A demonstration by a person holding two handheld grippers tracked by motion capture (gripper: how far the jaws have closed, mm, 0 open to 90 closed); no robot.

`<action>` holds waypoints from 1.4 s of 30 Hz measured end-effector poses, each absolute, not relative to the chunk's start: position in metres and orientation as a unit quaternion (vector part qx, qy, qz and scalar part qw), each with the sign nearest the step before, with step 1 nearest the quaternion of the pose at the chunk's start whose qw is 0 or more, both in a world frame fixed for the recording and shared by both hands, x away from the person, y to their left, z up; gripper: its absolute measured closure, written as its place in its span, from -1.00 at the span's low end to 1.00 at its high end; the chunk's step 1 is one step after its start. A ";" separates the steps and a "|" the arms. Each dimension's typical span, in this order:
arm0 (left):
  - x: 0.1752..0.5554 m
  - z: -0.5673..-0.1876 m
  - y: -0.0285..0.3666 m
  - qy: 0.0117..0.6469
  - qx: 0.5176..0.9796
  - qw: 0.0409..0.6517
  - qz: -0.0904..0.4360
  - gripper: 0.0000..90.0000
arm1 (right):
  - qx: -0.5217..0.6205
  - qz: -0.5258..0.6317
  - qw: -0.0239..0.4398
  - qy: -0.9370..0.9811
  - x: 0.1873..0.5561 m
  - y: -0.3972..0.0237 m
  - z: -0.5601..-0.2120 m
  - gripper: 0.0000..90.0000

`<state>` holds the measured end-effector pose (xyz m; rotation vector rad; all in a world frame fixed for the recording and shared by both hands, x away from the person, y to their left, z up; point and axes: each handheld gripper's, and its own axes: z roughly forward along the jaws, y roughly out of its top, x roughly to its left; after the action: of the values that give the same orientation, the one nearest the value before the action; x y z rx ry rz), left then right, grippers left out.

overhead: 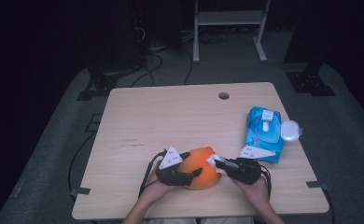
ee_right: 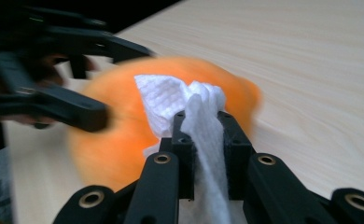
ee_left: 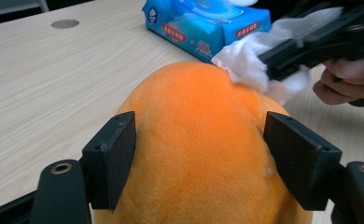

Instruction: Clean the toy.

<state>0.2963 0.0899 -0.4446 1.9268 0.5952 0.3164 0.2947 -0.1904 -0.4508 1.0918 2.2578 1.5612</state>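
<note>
Orange plush, a rounded toy [overhead: 199, 169], sits at the table's [overhead: 171, 116] near edge between both hands, and the left gripper [ee_left: 199, 158] straddles it with a pad on each flank, pressing into the fur and holding it. Clamped in the right gripper [ee_right: 202, 122] is a white wet wipe [ee_right: 180, 100], which lies against the toy's top on its right side. Farther back on the right rests a blue pack of wipes [overhead: 264, 133], its lid flipped open.
</note>
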 end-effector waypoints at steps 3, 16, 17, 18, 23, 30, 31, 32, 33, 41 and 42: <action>0.295 -0.445 0.090 0.247 0.804 0.524 0.133 -0.40 | 0.386 0.498 0.102 0.770 0.300 -0.195 -0.458 0.74; 0.286 -0.443 0.080 0.210 0.816 0.518 0.146 -0.40 | 0.402 0.529 0.082 0.743 0.304 -0.198 -0.457 0.74; 0.286 -0.443 0.080 0.210 0.816 0.518 0.147 -0.40 | 0.407 0.527 0.083 0.742 0.304 -0.198 -0.458 0.74; 0.286 -0.443 0.080 0.208 0.817 0.517 0.149 -0.40 | 0.406 0.527 0.089 0.741 0.302 -0.198 -0.457 0.74; 0.286 -0.443 0.077 0.206 0.818 0.515 0.152 -0.42 | 0.340 0.553 0.113 0.752 0.284 -0.178 -0.435 0.74; 0.287 -0.442 0.074 0.200 0.822 0.510 0.152 -0.41 | 0.366 0.529 0.118 0.756 0.290 -0.182 -0.442 0.75; 0.287 -0.442 0.074 0.200 0.824 0.509 0.151 -0.41 | 0.369 0.530 0.113 0.755 0.290 -0.182 -0.441 0.75; 0.287 -0.443 0.073 0.200 0.824 0.509 0.151 -0.41 | 0.366 0.531 0.106 0.757 0.289 -0.180 -0.439 0.75; 0.287 -0.443 0.074 0.200 0.824 0.509 0.151 -0.42 | 0.353 0.535 0.106 0.761 0.286 -0.177 -0.436 0.74; 0.288 -0.428 0.082 0.214 0.820 0.512 0.143 -0.59 | 0.338 0.520 0.117 0.776 0.286 -0.174 -0.436 0.75; 0.289 -0.427 0.085 0.220 0.819 0.512 0.140 -0.63 | 0.344 0.517 0.121 0.774 0.288 -0.177 -0.437 0.75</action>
<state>0.2885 0.0850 -0.4273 1.9702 0.5284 0.3367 0.2877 -0.1765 -0.4368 1.0051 2.2613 1.5114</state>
